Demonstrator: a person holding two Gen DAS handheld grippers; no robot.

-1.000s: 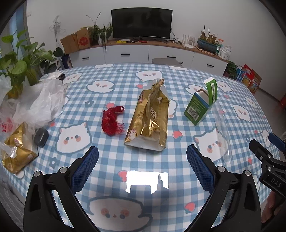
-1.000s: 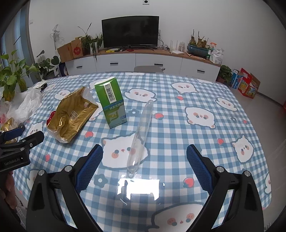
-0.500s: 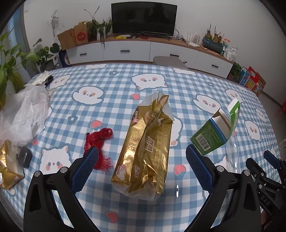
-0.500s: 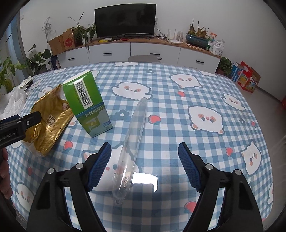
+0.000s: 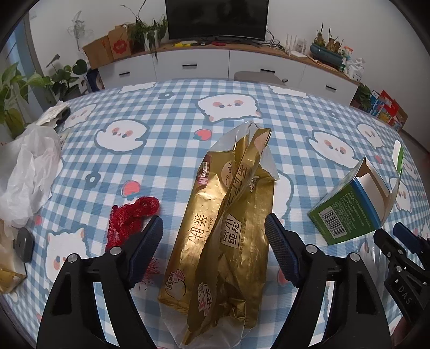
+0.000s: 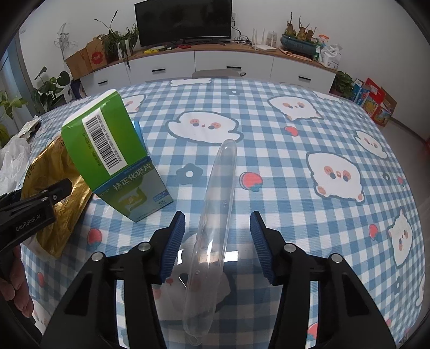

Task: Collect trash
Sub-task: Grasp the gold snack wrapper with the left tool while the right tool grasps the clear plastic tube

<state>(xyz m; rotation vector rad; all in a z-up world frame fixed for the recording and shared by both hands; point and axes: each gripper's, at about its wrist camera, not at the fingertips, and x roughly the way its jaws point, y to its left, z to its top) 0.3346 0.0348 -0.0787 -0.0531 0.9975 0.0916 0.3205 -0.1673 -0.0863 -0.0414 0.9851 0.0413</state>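
A crumpled gold snack bag [image 5: 223, 231] lies lengthwise on the blue checked tablecloth [image 5: 172, 115]. My left gripper [image 5: 213, 241] straddles its near half, jaws closing, and the pads stand apart from the foil. A long clear plastic tube [image 6: 215, 222] lies between the fingers of my right gripper [image 6: 217, 241], whose jaws are closing too, with gaps on both sides. A green medicine box [image 6: 113, 158] leans to the left of the tube and shows open-topped in the left wrist view [image 5: 352, 212]. Red mesh netting [image 5: 129, 220] sits left of the gold bag.
White plastic bags [image 5: 29, 166] are heaped at the table's left edge, with a small dark grey object [image 5: 24, 244] and another gold pack [image 5: 5, 273] near them. A cabinet with a TV [image 6: 185, 24] stands behind the table. Potted plants [image 5: 16, 91] line the left.
Both grippers have come forward and down over the table. The left now straddles the gold bag and the right straddles the clear tube, and both pairs of jaws have narrowed.
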